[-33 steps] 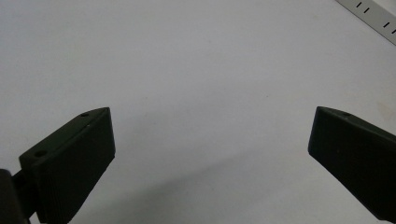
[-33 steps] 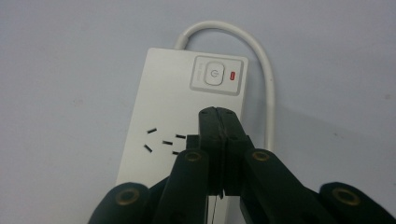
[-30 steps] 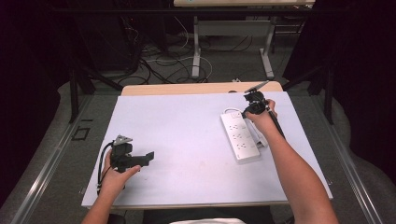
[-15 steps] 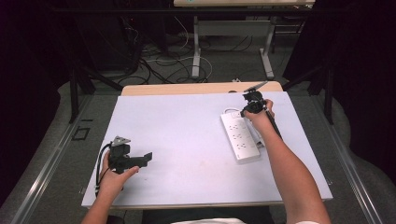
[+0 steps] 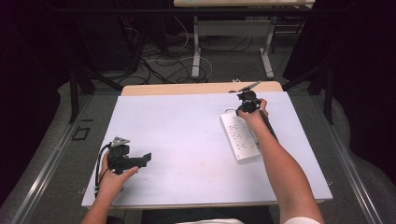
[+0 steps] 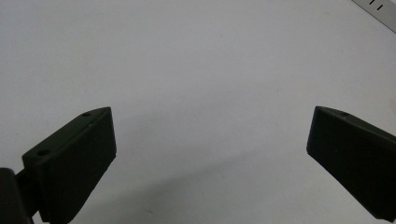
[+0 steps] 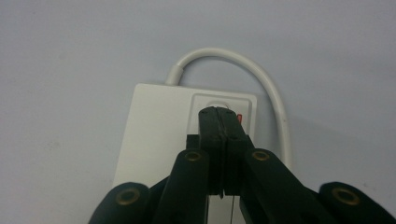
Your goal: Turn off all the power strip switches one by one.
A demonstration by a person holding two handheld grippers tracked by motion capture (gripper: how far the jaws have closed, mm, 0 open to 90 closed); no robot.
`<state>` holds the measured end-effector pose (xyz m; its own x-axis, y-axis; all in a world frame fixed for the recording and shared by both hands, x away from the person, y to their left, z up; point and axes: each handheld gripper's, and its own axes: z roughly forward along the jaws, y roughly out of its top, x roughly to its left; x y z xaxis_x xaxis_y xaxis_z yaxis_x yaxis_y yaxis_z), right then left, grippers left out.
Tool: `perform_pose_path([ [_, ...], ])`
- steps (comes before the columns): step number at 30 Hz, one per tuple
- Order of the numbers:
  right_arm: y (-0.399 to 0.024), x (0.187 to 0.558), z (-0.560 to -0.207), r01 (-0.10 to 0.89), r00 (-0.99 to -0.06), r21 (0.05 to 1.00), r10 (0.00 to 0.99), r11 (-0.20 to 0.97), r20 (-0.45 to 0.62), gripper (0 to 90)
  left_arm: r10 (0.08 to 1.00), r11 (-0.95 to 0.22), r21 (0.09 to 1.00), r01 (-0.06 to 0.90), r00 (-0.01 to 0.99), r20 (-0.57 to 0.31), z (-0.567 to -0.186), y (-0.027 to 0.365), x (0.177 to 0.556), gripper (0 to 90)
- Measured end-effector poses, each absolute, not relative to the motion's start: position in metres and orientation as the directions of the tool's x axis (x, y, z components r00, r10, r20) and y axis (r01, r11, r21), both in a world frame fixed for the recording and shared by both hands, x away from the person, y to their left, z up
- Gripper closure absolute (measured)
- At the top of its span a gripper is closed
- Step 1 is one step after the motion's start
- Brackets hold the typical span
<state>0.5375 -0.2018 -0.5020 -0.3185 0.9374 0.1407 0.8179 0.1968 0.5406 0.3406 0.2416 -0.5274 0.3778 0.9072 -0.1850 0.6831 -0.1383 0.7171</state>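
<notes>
A white power strip lies on the right half of the white table, its cable end pointing away from me. My right gripper hovers over the strip's far end, jaws shut with nothing between them. In the right gripper view the closed tips rest at the strip's rocker switch, where a red mark shows beside them, and the white cable curls off the end. My left gripper sits near the table's front left, open and empty. Its wide-apart fingers frame bare tabletop.
A corner of the power strip peeks in at the top right of the left gripper view. A wooden strip edges the table's far side. Beyond it are desk legs and loose floor cables.
The right gripper has shifted slightly over the strip's far end. The left hand and its gripper have barely moved.
</notes>
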Motion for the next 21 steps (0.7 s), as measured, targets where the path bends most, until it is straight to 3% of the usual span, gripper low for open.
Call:
perform_pose_path([
  [21,-0.194,0.549,-0.514,0.818,-0.313,0.527,0.947,0.230,0.072,90.0,0.907,-0.140,0.712,0.688,0.378,-0.187,-0.527,0.244,0.340,1.8],
])
